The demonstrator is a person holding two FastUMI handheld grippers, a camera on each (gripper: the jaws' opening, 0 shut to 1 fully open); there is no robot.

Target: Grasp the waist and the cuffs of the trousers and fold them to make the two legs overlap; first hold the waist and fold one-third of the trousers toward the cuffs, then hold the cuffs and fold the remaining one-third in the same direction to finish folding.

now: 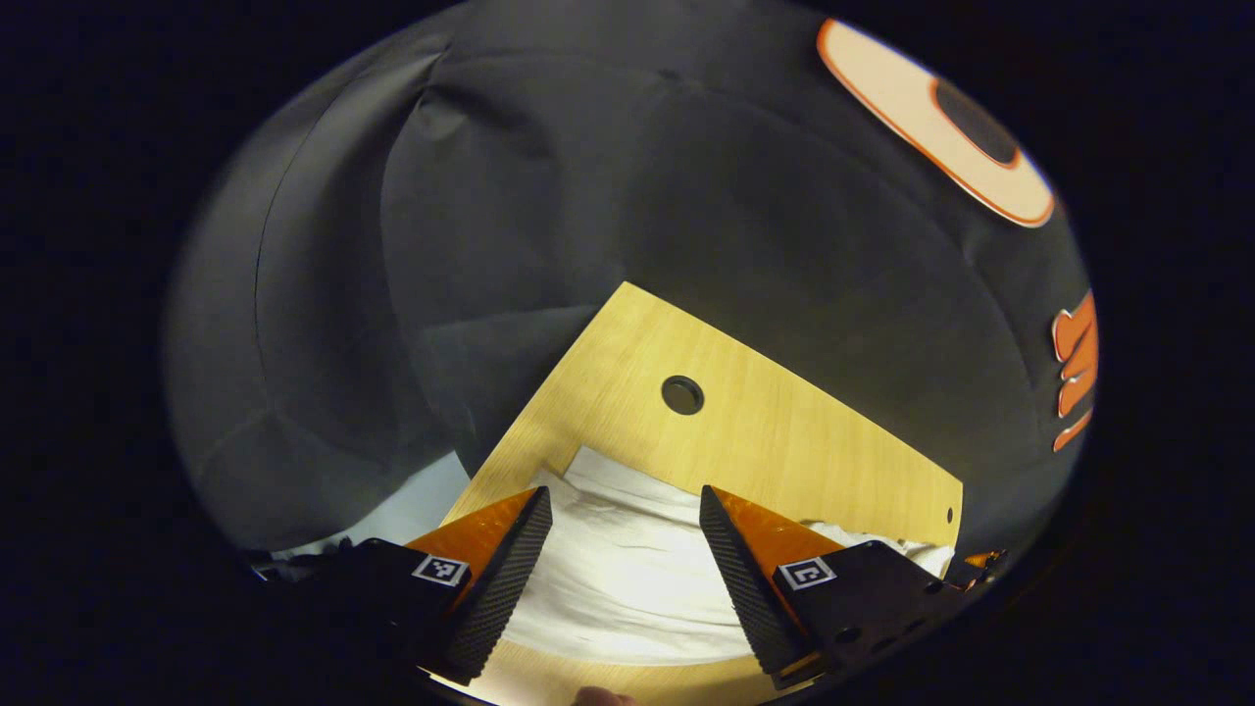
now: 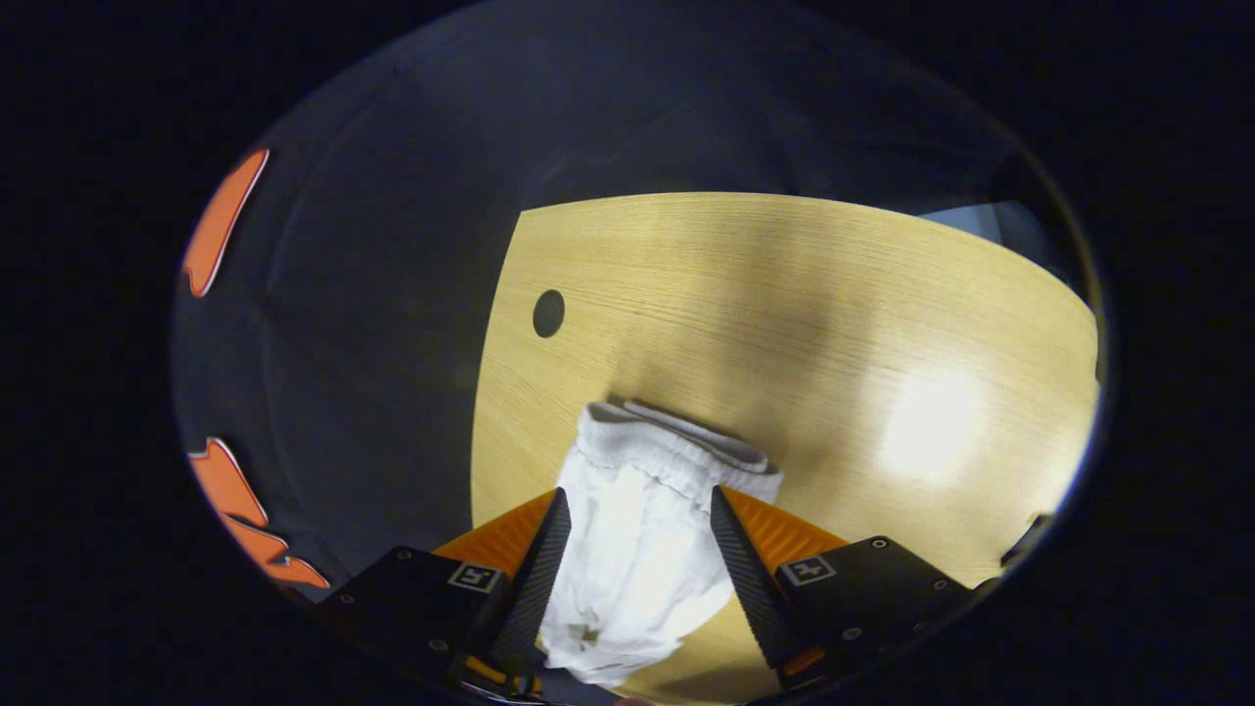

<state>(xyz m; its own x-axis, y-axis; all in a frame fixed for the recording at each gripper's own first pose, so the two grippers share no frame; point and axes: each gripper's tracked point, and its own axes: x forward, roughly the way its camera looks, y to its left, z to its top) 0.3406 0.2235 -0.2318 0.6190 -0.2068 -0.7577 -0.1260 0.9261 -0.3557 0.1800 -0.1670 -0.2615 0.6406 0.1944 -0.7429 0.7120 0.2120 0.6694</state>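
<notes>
**Fingers apart over white trousers on the table**

Both grippers stand with fingers spread, holding nothing. Between the left gripper (image 1: 626, 549) fingers lies a wrinkled stretch of the trousers (image 1: 627, 579), flat on the wooden table (image 1: 784, 431). In the right gripper view, the right gripper (image 2: 637, 554) straddles the gathered elastic waist (image 2: 677, 456). That cloth looks light, soft and limp; it should bunch easily, so pinching the thicker waistband seems safest.

Recording booth, black cloth wall (image 1: 608, 196), wooden table (image 2: 784, 294) with cable hole (image 2: 548, 313)
</notes>
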